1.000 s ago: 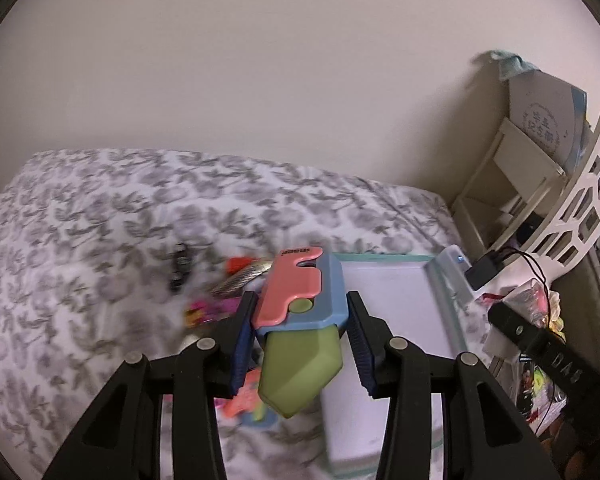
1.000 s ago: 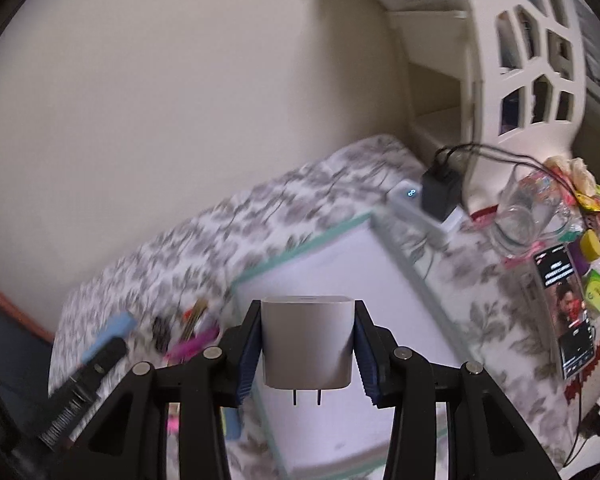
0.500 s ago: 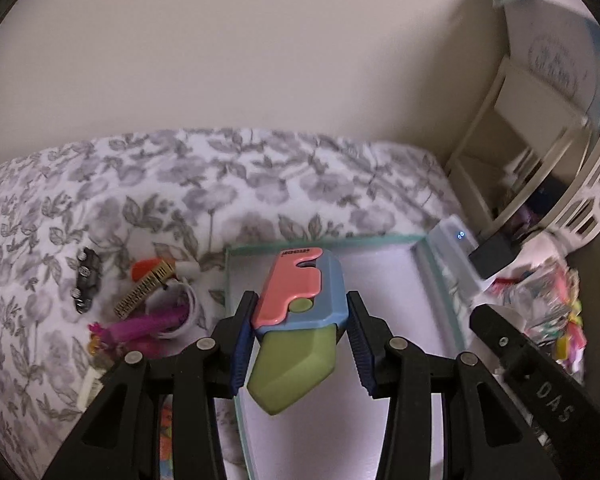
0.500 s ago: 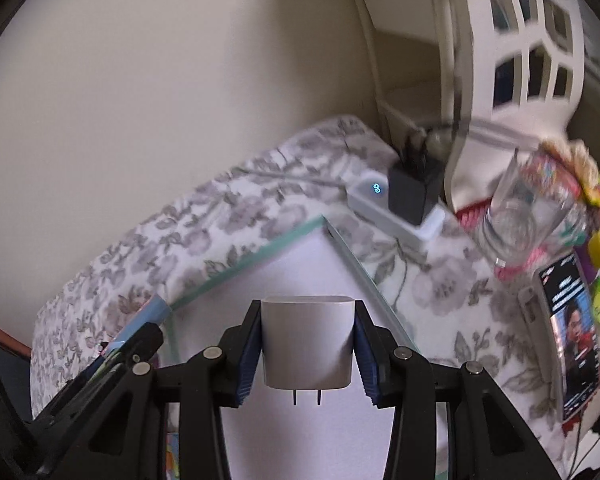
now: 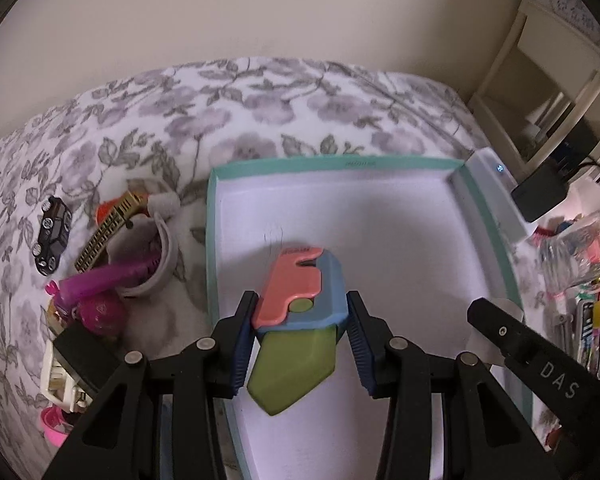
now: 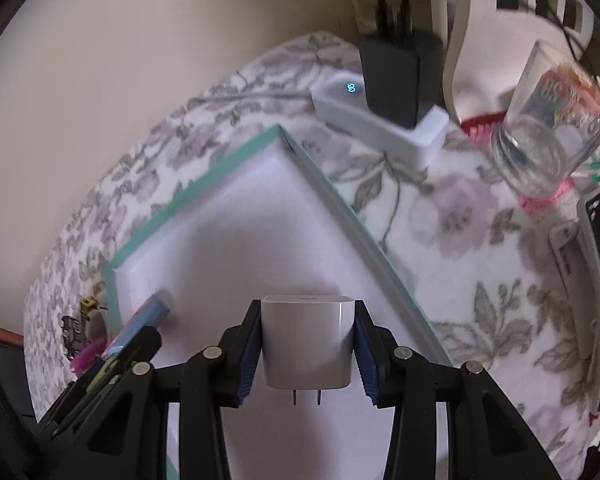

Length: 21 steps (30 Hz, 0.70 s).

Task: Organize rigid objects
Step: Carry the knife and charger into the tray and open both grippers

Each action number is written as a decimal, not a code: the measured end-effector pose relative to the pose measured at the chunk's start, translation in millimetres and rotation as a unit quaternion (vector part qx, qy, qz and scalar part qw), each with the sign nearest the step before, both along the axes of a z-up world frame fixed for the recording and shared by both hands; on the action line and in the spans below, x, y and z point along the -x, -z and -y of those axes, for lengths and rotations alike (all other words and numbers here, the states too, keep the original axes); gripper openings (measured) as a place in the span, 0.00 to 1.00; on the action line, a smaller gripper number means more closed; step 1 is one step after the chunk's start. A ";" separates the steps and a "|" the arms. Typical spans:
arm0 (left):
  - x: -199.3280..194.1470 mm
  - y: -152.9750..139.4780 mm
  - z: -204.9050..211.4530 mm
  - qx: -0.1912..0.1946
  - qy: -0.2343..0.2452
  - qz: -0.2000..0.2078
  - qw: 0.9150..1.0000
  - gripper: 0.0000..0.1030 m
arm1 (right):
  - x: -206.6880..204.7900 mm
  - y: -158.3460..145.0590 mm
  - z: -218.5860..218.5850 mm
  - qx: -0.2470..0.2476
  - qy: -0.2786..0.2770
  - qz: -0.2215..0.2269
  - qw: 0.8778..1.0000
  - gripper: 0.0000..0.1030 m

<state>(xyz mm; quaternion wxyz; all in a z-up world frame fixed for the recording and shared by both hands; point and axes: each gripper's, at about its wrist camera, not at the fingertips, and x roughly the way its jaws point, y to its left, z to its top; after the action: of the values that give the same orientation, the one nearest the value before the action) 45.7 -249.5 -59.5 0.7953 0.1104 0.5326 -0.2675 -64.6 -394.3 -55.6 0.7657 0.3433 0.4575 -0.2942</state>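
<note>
The left gripper (image 5: pixel 300 344) is clamped on a pink, blue and green folding toy knife (image 5: pixel 296 320), held above the white floor of the teal-rimmed box (image 5: pixel 332 164). The right gripper (image 6: pixel 306 350) is clamped on a white plug adapter (image 6: pixel 306 344), prongs toward the camera, over the same box, to the right of the left one. Left of the box, on the floral bedspread (image 5: pixel 260 100), lie a toy car (image 5: pixel 52 236) and a gold comb (image 5: pixel 108 236). A power strip (image 6: pixel 380 128) sits beyond the far right corner.

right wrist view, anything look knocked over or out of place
Yes: the clear glass right of the tray appears to lie tipped on its side on the flowered cloth, its base towards the camera. Nothing looks spilled.
</note>
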 end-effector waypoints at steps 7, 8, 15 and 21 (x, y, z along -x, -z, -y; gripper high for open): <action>-4.3 12.8 -0.9 -0.013 -0.002 -0.028 1.000 0.44 | -3.5 13.3 -7.2 0.001 -0.015 -0.031 0.999 0.44; -4.5 13.4 -1.0 -0.017 -0.001 -0.029 0.999 0.44 | -4.0 13.1 -8.5 0.002 -0.017 -0.033 0.999 0.44; -4.4 14.4 -3.6 -0.020 0.000 -0.033 0.999 0.44 | -12.7 13.5 -19.1 0.040 -0.044 -0.060 0.996 0.46; -6.6 6.2 -3.2 -0.021 -0.005 -0.040 0.999 0.45 | -8.1 11.9 -9.6 0.007 -0.027 -0.041 0.999 0.46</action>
<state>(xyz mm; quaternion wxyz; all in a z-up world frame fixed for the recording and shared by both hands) 52.3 -246.3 -65.7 0.7722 0.1136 0.5699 -0.2569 -56.5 -384.7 -67.5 0.7562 0.3133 0.4954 -0.2908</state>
